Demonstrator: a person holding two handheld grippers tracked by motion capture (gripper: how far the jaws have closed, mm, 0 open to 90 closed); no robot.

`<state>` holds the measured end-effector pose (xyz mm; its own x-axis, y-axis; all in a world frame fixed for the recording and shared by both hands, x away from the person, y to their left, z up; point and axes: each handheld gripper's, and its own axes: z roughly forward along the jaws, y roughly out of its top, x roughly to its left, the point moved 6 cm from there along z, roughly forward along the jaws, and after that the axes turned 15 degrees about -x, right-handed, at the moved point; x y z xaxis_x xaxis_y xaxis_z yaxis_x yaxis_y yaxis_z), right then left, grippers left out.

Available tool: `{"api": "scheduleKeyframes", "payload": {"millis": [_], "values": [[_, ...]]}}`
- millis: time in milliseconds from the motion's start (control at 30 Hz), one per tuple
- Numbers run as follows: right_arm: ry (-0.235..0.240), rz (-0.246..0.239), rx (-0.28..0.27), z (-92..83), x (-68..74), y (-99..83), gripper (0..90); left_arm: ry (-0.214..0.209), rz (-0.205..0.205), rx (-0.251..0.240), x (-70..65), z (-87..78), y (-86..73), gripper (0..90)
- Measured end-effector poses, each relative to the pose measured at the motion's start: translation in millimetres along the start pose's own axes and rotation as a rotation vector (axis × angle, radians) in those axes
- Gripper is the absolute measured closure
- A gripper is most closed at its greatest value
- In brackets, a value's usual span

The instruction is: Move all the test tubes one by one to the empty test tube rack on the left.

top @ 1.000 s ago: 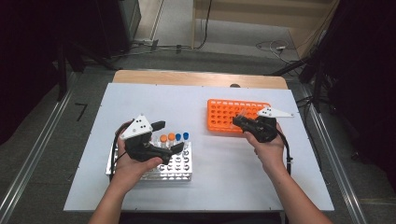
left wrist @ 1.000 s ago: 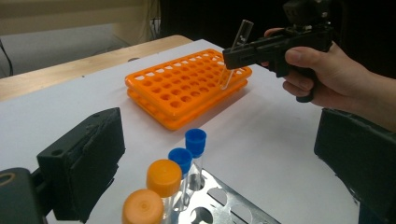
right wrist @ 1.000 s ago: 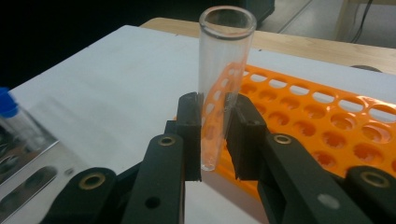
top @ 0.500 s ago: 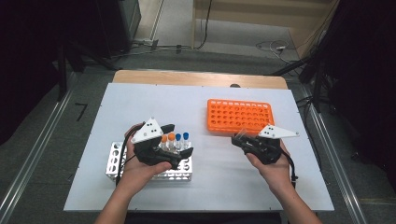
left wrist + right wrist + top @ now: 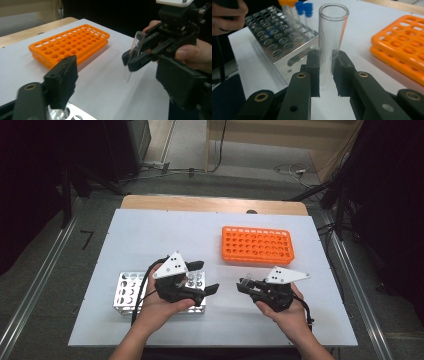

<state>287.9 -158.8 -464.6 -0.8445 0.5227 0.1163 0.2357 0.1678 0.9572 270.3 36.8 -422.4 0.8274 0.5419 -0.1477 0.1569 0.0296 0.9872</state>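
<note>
Since a second back we'd pulled the right gripper point(image 5: 243, 286) off the orange rack point(image 5: 257, 244) toward the table's near edge, clamped on an empty tube point(image 5: 331, 45). Our left gripper point(image 5: 207, 277), nothing between its jaws, had just been closing, waiting by the metal rack point(image 5: 127, 290) — handover probably.

A white counter point(image 5: 150, 235) is filling the middle of the high view, with a wooden edge point(image 5: 210, 203) showing along its far side. Grey floor point(image 5: 240, 182) is lying beyond it, cables point(image 5: 290, 170) are trailing at upper right, and metal rails point(image 5: 35, 290) are running down both sides. Dark surroundings are closing in at left and right.
</note>
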Motion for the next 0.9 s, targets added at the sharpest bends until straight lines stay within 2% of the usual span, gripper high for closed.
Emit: {"api": "scheduleKeyframes", "payload": {"millis": [167, 367, 700, 900], "values": [[0.049, -0.015, 0.024, 9.1, 15.0, -2.8, 73.8, -0.061, -0.002, 0.01, -10.1, 6.2, -3.3, 38.6], [0.084, -0.027, 0.049, 16.1, 27.4, -5.8, 73.8, -0.124, 0.001, 0.053, -21.2, 15.4, -10.8, 52.2], [0.126, -0.048, 0.068, 19.5, 40.3, -6.4, 73.8, -0.153, 0.01, 0.08, -29.5, 23.5, -17.9, 66.4], [0.147, -0.05, 0.08, 19.7, 44.4, -6.9, 73.8, -0.147, 0.038, 0.101, -33.0, 27.2, -22.4, 72.0]]}}
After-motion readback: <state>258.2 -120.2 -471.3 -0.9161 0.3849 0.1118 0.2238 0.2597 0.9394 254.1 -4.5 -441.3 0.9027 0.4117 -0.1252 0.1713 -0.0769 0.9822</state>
